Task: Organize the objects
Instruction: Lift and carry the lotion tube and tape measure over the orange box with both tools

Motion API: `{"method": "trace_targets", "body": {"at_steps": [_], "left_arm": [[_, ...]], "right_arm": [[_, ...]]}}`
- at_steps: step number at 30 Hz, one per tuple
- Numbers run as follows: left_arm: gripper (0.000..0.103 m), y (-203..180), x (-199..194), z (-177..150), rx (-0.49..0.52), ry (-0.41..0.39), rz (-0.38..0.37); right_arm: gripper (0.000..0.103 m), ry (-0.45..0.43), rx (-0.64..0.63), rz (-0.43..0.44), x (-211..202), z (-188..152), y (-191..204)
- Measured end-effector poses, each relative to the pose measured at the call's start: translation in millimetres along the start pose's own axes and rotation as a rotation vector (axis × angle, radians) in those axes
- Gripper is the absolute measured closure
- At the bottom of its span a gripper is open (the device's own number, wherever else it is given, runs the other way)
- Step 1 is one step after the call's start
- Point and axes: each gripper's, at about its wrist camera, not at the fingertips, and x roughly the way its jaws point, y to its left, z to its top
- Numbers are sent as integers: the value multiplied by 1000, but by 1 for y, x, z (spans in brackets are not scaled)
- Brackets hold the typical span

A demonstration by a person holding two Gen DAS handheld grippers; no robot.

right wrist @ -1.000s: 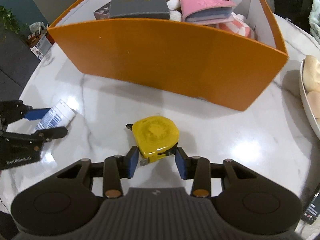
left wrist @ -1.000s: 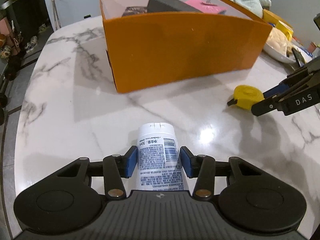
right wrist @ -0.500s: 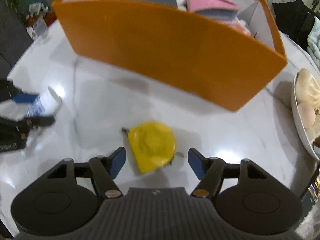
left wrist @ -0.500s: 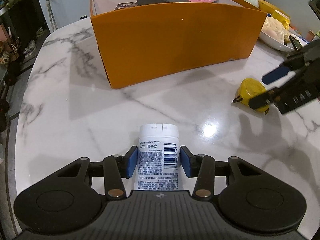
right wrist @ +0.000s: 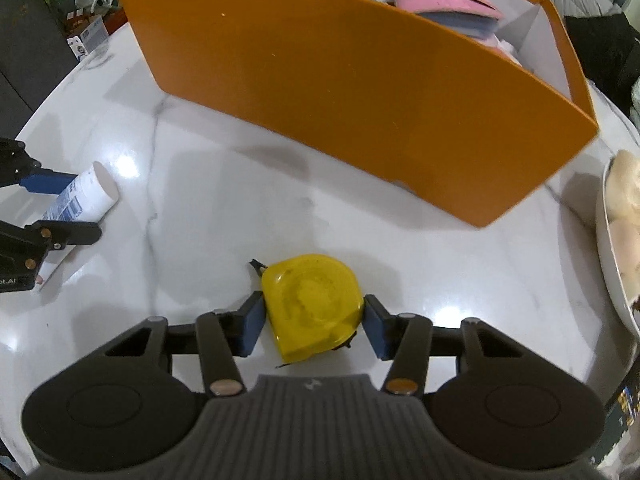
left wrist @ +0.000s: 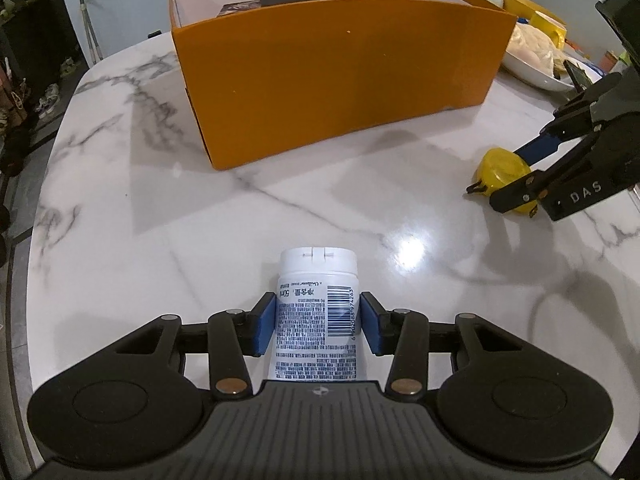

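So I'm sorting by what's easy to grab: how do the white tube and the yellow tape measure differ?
The white tube is long and printed with text and a barcode; the yellow tape measure is squat, rounded and plain. The left gripper is shut on the tube, while the right gripper is closing around the tape measure. Both lie on the marble table, outside the orange box.
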Motion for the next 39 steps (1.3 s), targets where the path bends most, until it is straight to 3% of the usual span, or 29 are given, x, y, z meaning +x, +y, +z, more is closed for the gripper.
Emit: {"method": "trace_targets", "body": {"at_steps": [8, 16, 22, 28, 39], "left_arm": [[52, -4, -16, 0, 30, -45, 14], [52, -10, -27, -2, 70, -54, 23], [52, -10, -39, 5, 73, -77, 10], [52, -16, -63, 27, 86, -123, -17], [52, -12, -79, 85, 127, -151, -13]], "right_arm": [[49, -38, 32, 16, -21, -3, -9], [49, -2, 27, 11, -17, -22, -14], [49, -6, 43, 8, -45, -29, -24], [49, -35, 68, 14, -60, -23, -29], [49, -194, 40, 34, -124, 19, -23]]}}
